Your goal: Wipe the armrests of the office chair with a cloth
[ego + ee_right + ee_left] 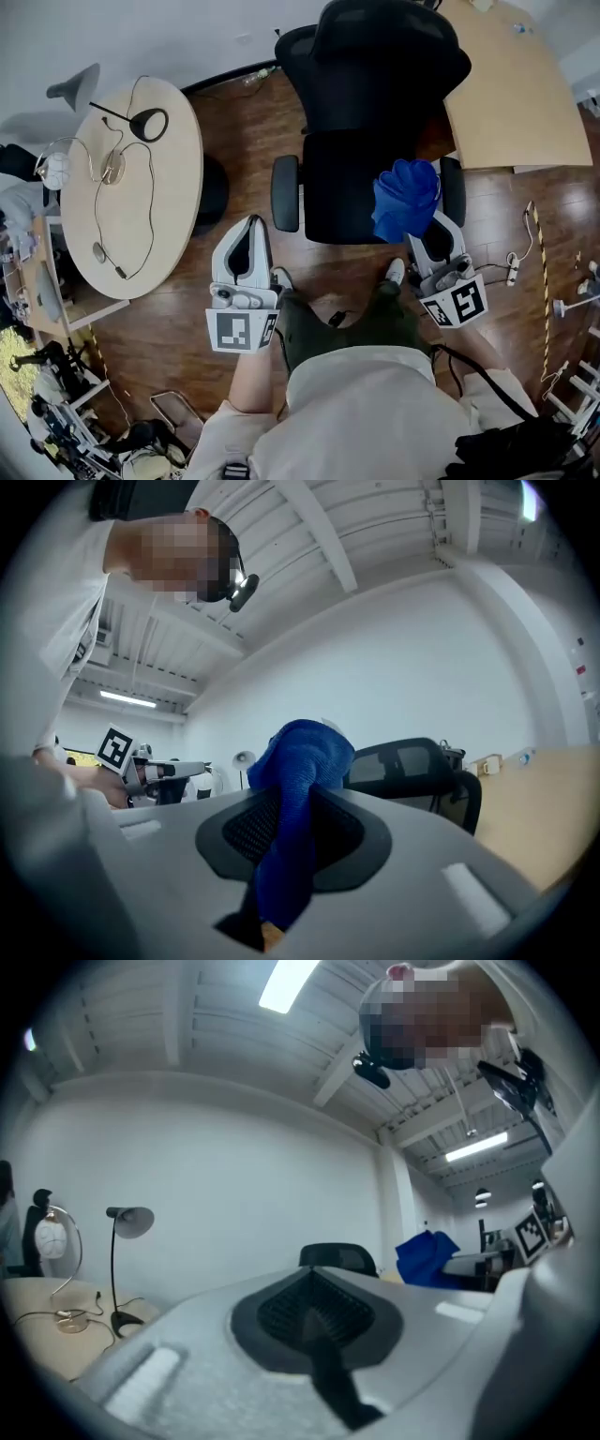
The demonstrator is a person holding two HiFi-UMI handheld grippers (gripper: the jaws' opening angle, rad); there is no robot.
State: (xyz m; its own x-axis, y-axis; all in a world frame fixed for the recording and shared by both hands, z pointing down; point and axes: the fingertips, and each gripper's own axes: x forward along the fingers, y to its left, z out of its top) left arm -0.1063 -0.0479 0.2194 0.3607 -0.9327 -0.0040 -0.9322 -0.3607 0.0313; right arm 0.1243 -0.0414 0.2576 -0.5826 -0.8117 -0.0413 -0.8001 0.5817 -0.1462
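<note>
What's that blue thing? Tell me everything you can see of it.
The blue cloth is soft, fuzzy fabric, like microfibre, bunched in loose folds. The right gripper holds it clamped between its jaws, the bulk sticking out past the tips. In the head view it sits over the seat edge of the office chair, beside one armrest; whether it touches them is unclear.

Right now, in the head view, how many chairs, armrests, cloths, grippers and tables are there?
Office chair: 1
Armrests: 2
Blue cloth: 1
Grippers: 2, left gripper, right gripper
Tables: 2, round table, wooden desk
Total: 8
</note>
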